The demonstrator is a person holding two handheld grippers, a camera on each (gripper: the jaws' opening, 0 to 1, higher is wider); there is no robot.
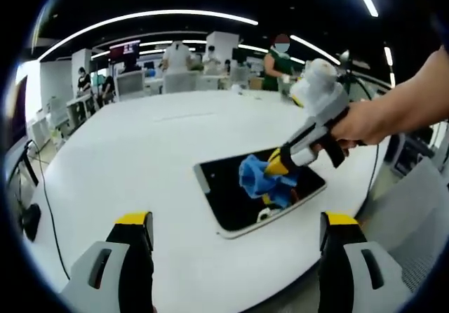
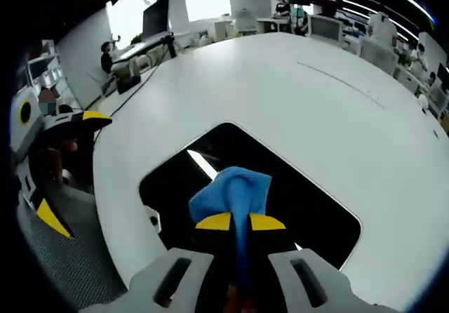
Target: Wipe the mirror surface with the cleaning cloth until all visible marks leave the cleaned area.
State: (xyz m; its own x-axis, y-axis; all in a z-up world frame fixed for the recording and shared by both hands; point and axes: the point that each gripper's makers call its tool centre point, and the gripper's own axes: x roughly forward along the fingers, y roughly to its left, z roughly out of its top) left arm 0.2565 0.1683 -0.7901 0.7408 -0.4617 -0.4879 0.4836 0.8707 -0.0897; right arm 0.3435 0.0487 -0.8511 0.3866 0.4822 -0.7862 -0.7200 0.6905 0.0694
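One large white table (image 1: 140, 151) carries one dark mirror (image 1: 231, 201) with a pale frame, and one blue cloth (image 1: 263, 180) lies bunched on the glass. There are two tongs. In the left gripper view the left tongs (image 1: 238, 232) show their two yellow-tipped jaws set wide apart at the near edge of the table, with nothing between them and nothing touched; the mirror lies ahead of them, slightly toward the right jaw and well apart from both. In that same view the right tongs (image 1: 275, 164) come in from the right, held in a person's hand (image 1: 358, 125), with their tips pressed down onto the cloth in the middle of the mirror. In the right gripper view the right tongs (image 2: 240, 222) have their jaws drawn close together, the yellow tips almost meeting, and a fold of the cloth (image 2: 233, 192) is pinched between them while the rest bulges just ahead of the tips and rests on the mirror (image 2: 309, 208). The left tongs (image 2: 66, 165) stand off to the left in that view, beside the table's (image 2: 295, 88) edge and clear of the mirror.
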